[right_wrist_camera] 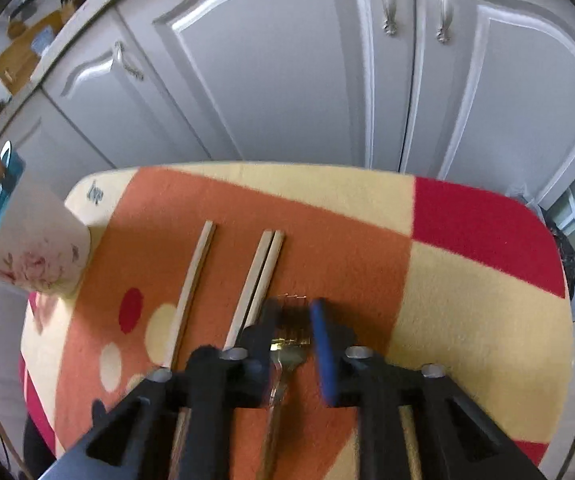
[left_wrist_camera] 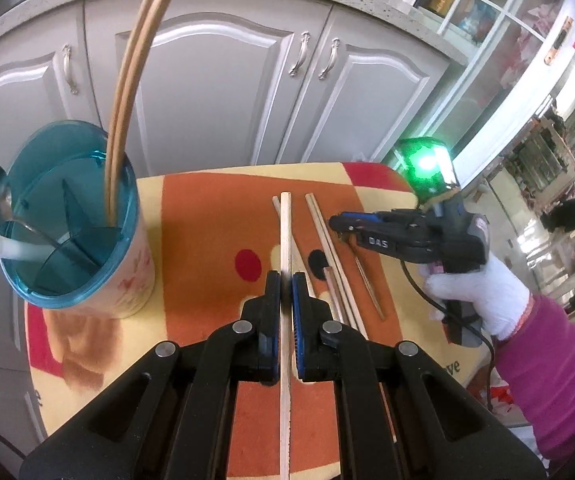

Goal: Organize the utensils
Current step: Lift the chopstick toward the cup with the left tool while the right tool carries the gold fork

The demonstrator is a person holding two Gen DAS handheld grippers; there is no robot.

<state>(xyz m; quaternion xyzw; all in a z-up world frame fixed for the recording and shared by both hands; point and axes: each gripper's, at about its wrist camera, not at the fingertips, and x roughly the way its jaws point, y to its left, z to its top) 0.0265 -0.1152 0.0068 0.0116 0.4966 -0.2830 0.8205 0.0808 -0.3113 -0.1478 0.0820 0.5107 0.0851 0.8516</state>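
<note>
Left wrist view: left gripper point(left_wrist_camera: 286, 285) clamped tight on a pale wooden chopstick point(left_wrist_camera: 285, 236), lifted above the orange patterned mat point(left_wrist_camera: 207, 220); teal-rimmed floral utensil holder point(left_wrist_camera: 73, 216) far left. Right wrist view: right gripper point(right_wrist_camera: 293, 316) narrowly parted astride a gold metal fork point(right_wrist_camera: 287, 350), pads not pressing; pale chopstick pair point(right_wrist_camera: 261, 276) just left.

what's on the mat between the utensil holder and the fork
Three loose chopsticks: a single one nearer the utensil holder, then a pair beside the fork, clearest in the right wrist view.
</note>
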